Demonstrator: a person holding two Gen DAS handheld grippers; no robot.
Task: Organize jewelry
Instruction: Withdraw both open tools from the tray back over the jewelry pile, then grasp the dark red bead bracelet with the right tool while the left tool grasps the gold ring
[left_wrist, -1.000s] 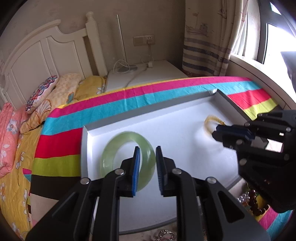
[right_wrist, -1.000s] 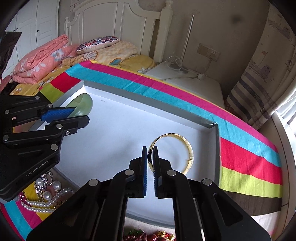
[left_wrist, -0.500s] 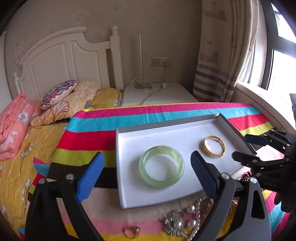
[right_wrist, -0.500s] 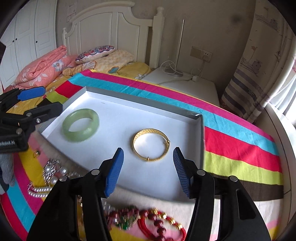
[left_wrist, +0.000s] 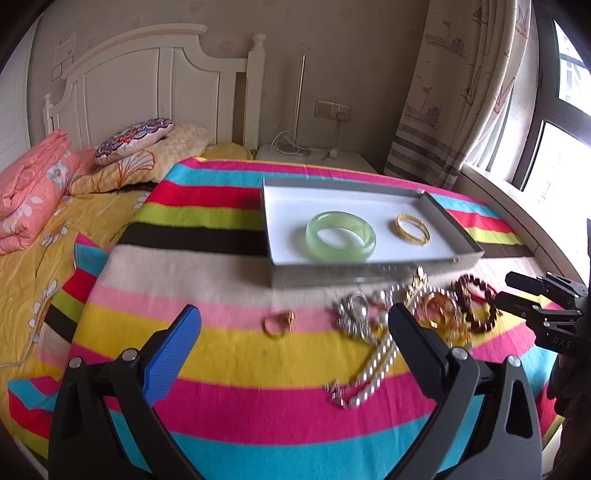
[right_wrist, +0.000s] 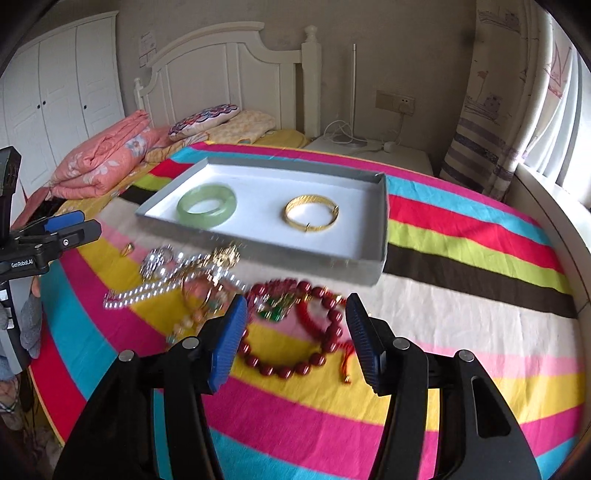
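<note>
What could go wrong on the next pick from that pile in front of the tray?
The pearl strand, brooch and gold pieces lie tangled, so lifting one may drag others along. The red bead bracelet overlaps a green pendant and could snag it. Both bangles could be knocked in the shallow tray.

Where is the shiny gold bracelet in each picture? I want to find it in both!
Left wrist view: the shiny gold bangle bracelet lies right of centre, in the right part of the shallow grey tray with a white floor.
Right wrist view: it lies just above centre, in the tray's right half.
Shared landmark: the pale green jade bangle lies to its left in both views, in the same tray.
</note>
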